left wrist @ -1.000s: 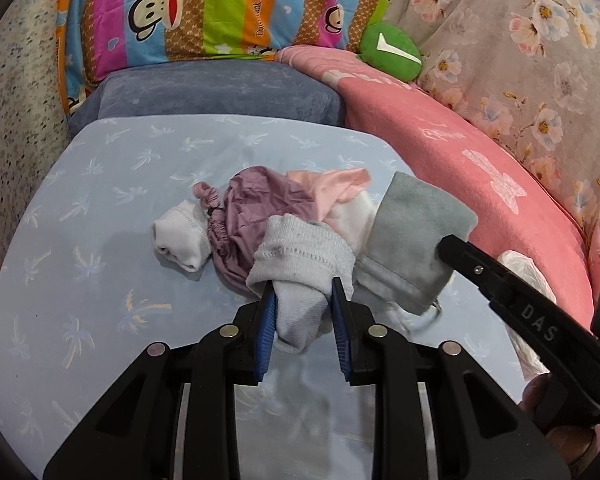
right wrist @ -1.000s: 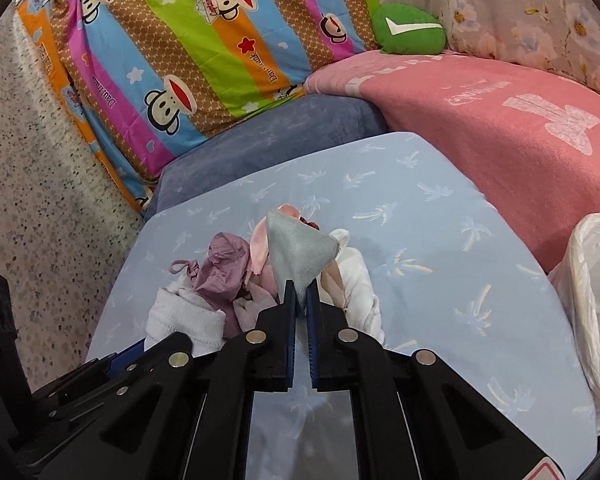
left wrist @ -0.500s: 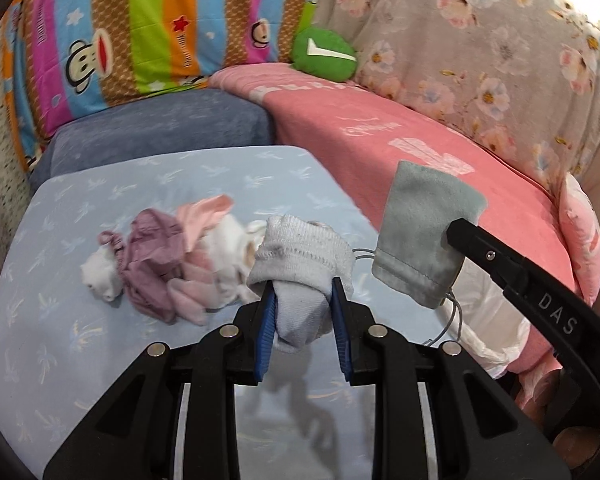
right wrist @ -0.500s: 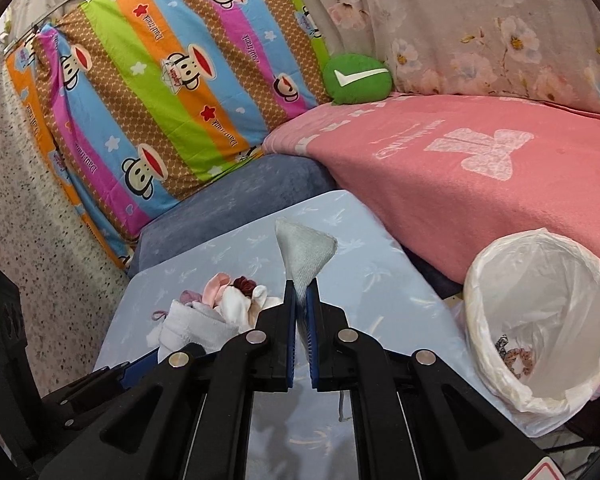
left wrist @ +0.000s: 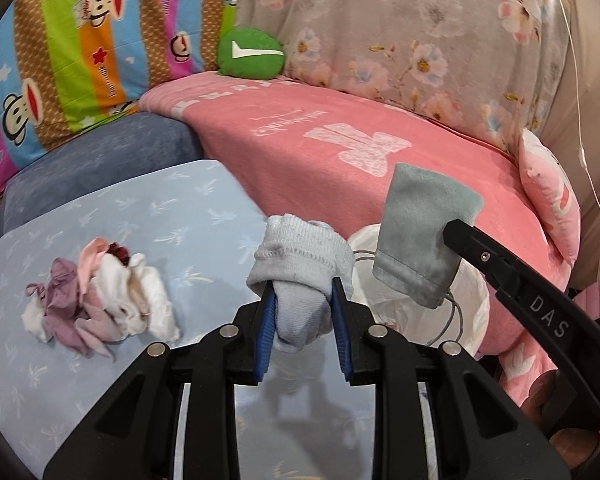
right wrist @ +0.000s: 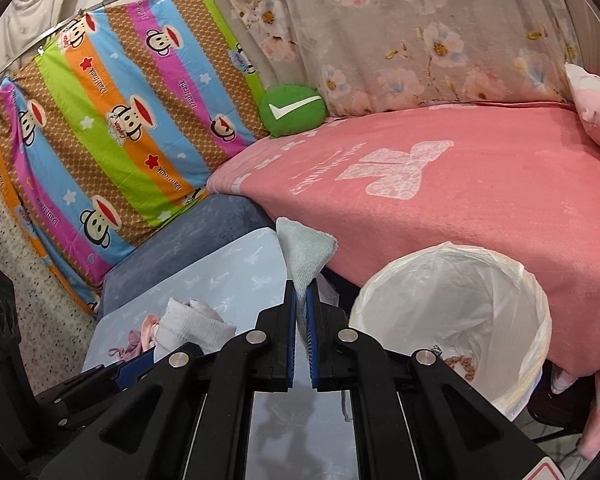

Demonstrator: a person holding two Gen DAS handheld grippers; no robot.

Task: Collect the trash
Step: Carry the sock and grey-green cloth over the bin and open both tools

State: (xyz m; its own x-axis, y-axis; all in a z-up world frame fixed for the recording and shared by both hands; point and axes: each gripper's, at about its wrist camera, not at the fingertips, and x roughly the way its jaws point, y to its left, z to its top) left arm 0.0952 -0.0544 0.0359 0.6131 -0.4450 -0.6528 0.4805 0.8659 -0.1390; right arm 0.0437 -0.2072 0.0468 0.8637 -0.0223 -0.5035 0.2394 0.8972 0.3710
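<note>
My left gripper (left wrist: 302, 298) is shut on a rolled grey sock (left wrist: 300, 264) and holds it in the air above the right edge of the light blue table (left wrist: 100, 360). My right gripper (right wrist: 301, 292) is shut on a grey-green cloth pouch (right wrist: 306, 250); the pouch also shows in the left wrist view (left wrist: 420, 236), hanging over the bin. The white-lined trash bin (right wrist: 452, 320) stands right of the table, with a little rubbish at its bottom. A heap of pink, mauve and white cloth bits (left wrist: 100, 300) lies on the table at the left.
A pink blanket (right wrist: 460, 184) covers the bed behind the bin. A green round cushion (right wrist: 292, 110), a striped monkey-print sheet (right wrist: 120, 128) and a floral sheet (right wrist: 420, 32) stand at the back. A blue-grey cushion (left wrist: 92, 160) lies behind the table.
Both grippers have lifted their cloth items off the heap and swung right, toward the bin. The heap now lies far left and the bin has come into view.
</note>
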